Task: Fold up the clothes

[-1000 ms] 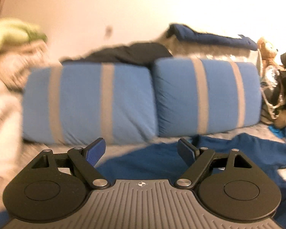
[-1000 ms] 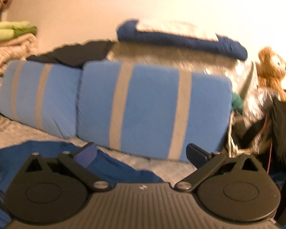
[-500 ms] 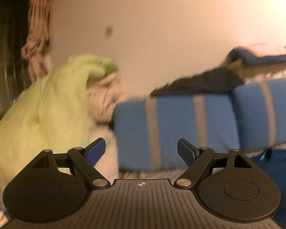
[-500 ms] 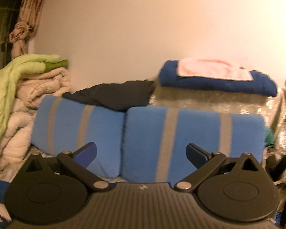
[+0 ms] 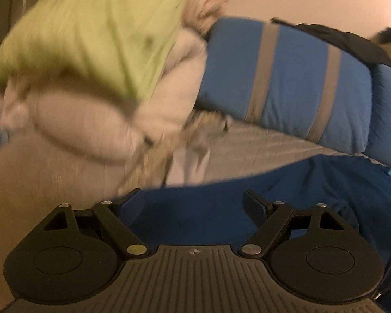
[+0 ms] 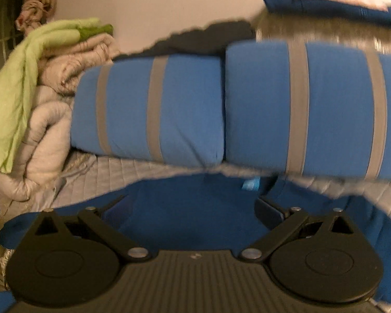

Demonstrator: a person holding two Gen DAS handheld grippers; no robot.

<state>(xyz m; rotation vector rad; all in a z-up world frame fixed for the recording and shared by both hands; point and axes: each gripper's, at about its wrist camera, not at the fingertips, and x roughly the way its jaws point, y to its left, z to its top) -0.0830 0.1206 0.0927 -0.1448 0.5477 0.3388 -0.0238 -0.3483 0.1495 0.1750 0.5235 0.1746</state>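
A dark blue garment (image 5: 286,190) lies spread on the quilted grey bed cover (image 5: 260,146); it also shows in the right wrist view (image 6: 190,208), with a light blue tag (image 6: 250,184) at its far edge. My left gripper (image 5: 193,203) is open and empty, low over the garment's left part. My right gripper (image 6: 193,208) is open and empty, low over the garment near its far edge. The views are blurred by motion.
Two blue pillows with grey stripes (image 6: 221,109) stand behind the garment, with dark clothes (image 6: 200,41) and a folded blue blanket (image 6: 325,5) on top. A pile of beige quilts (image 6: 52,120) under a green sheet (image 5: 91,26) is at the left.
Both grippers have tilted down from facing the wall and pillows and now sit low over the blue garment. The left one also swung left toward the quilt pile. Jaws stayed open.
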